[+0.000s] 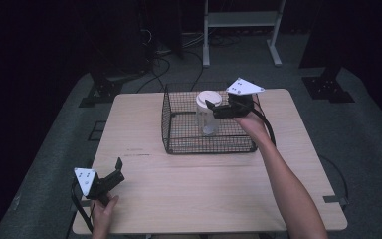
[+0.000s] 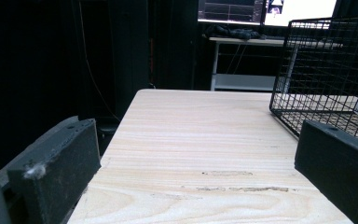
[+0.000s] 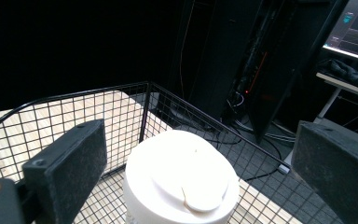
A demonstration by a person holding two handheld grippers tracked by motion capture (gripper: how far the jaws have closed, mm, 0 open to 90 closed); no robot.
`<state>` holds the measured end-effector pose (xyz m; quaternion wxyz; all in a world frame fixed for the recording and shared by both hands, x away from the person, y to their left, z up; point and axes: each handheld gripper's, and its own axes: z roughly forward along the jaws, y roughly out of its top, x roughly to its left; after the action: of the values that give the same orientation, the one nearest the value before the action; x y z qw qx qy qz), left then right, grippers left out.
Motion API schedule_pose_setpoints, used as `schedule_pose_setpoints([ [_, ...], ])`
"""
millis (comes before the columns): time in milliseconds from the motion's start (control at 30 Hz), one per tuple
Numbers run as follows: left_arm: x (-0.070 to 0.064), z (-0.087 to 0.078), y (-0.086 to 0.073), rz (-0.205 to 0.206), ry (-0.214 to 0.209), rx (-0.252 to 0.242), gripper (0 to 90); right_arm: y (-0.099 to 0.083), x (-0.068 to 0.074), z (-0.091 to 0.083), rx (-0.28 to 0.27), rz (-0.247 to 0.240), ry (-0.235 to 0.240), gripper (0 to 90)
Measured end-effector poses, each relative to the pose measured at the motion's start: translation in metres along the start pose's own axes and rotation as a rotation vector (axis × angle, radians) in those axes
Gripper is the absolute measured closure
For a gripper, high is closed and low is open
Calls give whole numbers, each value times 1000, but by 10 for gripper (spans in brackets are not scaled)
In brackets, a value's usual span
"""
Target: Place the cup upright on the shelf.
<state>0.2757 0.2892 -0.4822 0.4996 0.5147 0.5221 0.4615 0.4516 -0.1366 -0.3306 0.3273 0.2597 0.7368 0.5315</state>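
- You work at a pale wooden table on grey carpet, the room around it dark.
- Beyond the table stands a white metal rack.
- Black cables trail left of that rack.
- 2 lit monitors glow above a desk behind the table.

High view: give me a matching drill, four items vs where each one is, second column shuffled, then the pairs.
Column one:
1. lidded cup
2. wire basket
3. left hand-held gripper
4. right hand-held gripper

Column two:
A. low over the table's near left corner, jaws apart
B. on the far middle of the wooden table
C. upright inside the basket
D. at the cup's lid, jaws open

Pairs: 1-C, 2-B, 3-A, 4-D
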Motion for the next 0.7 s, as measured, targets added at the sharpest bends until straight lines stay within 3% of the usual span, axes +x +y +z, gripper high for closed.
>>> schedule_pose_setpoints([
  [700,0,0,0,3,0,1,0,9,-6,-32,-2,-8,3,30],
])
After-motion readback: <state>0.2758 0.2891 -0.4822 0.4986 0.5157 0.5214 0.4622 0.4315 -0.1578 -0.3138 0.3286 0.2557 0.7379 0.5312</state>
